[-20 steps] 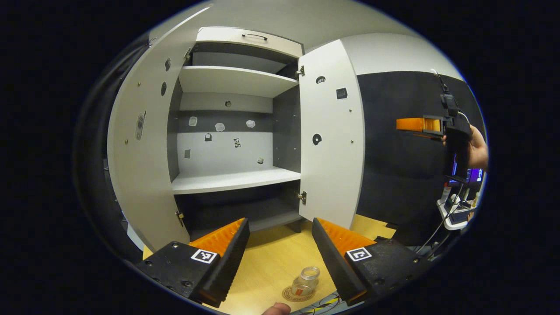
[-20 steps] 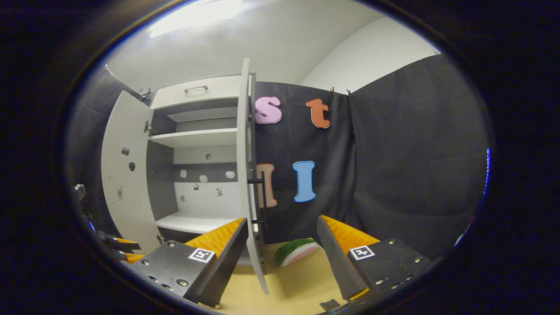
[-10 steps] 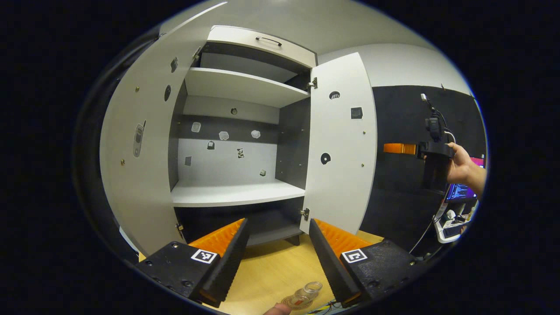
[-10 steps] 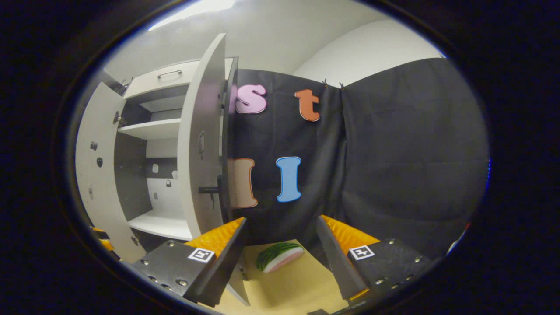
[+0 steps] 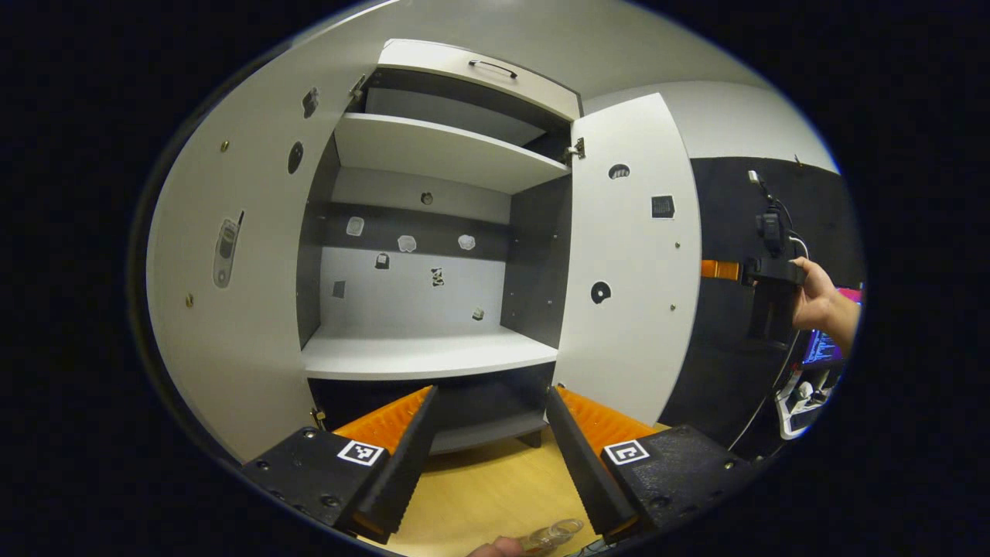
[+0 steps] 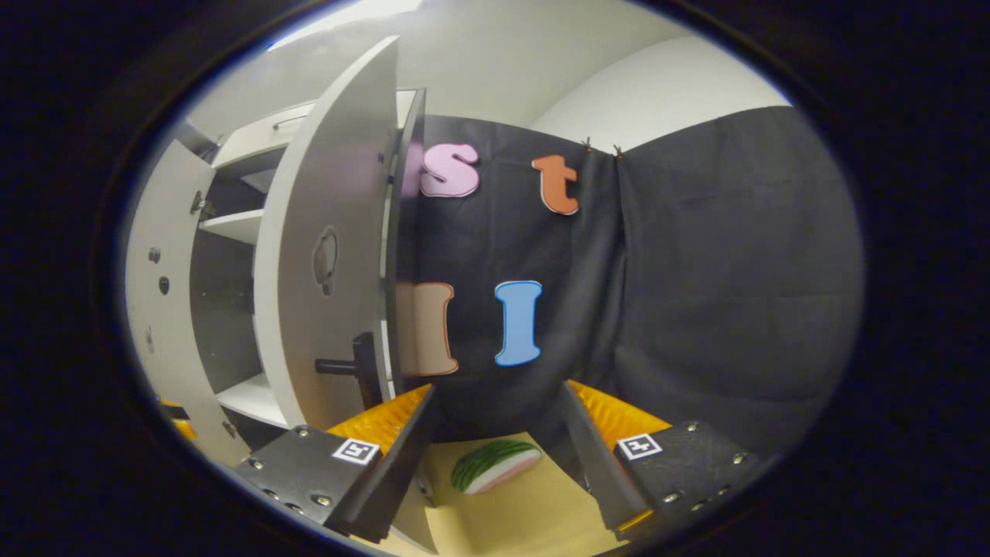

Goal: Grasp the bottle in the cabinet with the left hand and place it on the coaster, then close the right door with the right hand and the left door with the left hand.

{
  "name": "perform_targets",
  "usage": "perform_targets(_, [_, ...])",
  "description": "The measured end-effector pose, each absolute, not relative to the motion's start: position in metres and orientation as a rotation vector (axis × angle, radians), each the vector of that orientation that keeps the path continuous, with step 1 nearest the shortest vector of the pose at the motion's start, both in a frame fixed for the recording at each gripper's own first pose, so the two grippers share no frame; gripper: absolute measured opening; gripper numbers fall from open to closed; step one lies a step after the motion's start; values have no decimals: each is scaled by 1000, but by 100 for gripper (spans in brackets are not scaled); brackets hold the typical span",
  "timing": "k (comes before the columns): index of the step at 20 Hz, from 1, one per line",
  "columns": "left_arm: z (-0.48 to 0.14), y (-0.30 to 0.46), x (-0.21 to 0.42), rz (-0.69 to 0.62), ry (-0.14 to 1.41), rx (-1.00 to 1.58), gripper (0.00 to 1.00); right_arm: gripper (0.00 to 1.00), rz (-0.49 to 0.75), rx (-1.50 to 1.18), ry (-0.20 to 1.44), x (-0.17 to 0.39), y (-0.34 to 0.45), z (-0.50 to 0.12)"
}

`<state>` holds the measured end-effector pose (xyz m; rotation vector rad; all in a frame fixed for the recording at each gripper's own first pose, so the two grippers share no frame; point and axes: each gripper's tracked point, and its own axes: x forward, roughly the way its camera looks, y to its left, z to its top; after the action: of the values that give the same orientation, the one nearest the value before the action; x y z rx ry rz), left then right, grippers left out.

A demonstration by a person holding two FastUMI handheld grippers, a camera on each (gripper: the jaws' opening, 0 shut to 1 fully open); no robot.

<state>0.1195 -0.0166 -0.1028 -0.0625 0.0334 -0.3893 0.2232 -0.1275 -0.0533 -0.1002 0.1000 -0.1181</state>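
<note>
We see a pale wooden table (image 5: pixel 479 495) under the open cabinet (image 5: pixel 433 356) – both doors ajar, bottle (image 5: pixel 553 534) low on the table, left gripper (image 5: pixel 489 456) and right gripper (image 6: pixel 495 456) gaping, empty

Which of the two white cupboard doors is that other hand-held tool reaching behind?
The right white cabinet door, hinged beside the dark inner side wall. The right tool sits just past its outer edge, while the left white cabinet door has nothing near it.

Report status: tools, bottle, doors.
Both tools open, empty: left tool, right tool. Bottle on table. Right door and left door open. Right tool beside right door's outer face.
</note>
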Motion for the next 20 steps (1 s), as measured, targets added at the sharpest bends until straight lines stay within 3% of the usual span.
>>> perform_targets(4, [-81, -13, 110, -414, 58, -130, 88, 89, -89, -39, 122, 229, -125, -61])
perform_targets(6, [-65, -11, 107, -411, 22, -132, 95, 92, -90, -10, 135, 227, -126, -62])
perform_targets(7, [-59, -11, 103, -410, 5, -110, 94, 87, -95, -18, 127, 227, -126, -61])
perform_targets(10, [-43, -7, 92, -374, -61, 14, 94, 92, -107, -50, 101, 224, -126, -58])
perform_targets(11, [-37, -5, 88, -349, -87, 41, 89, 96, -104, -51, 100, 225, -125, -58])
perform_targets(12, [-31, -3, 84, -323, -107, 54, 96, 96, -100, -49, 103, 225, -124, -60])
perform_targets(14, [-29, -9, 72, -318, -109, 48, 99, 87, -99, -41, 104, 225, -125, -60])
perform_targets(20, [-34, -9, 50, -303, -79, 24, 99, 92, -95, 35, 99, 224, -124, -64])
